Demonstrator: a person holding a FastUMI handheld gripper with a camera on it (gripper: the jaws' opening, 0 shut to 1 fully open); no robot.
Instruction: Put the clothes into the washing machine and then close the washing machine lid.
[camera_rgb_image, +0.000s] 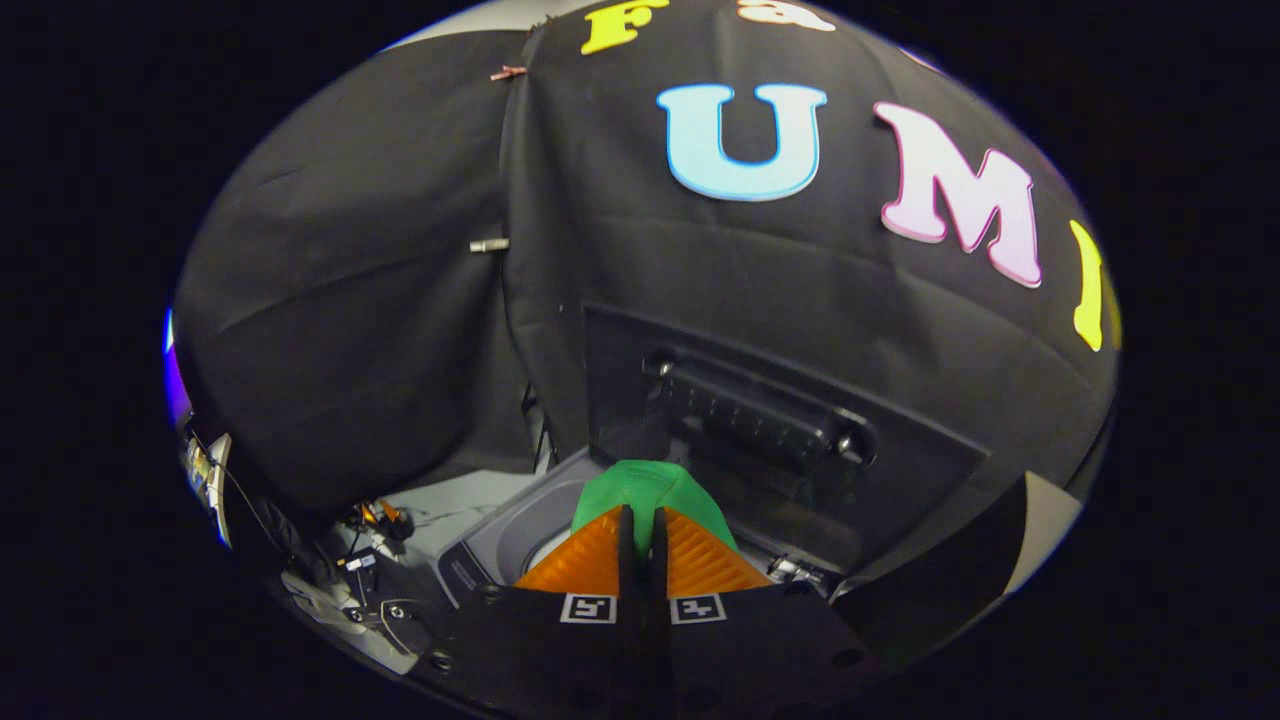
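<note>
Tool (640, 520) clenched on green cloth (645, 490), low centre of frame!
Cloth bunches over the washing machine (500, 545) opening, raised lid (780, 430) behind; looks soft, light, floppy — best pinched at a thick fold.

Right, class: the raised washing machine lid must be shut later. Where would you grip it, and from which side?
Take the dark bar handle across the upright lid, coming from the front with one finger over and one under it; the bar stands proud of the panel. For now the tongs are shut on the green cloth above the tub opening.
</note>
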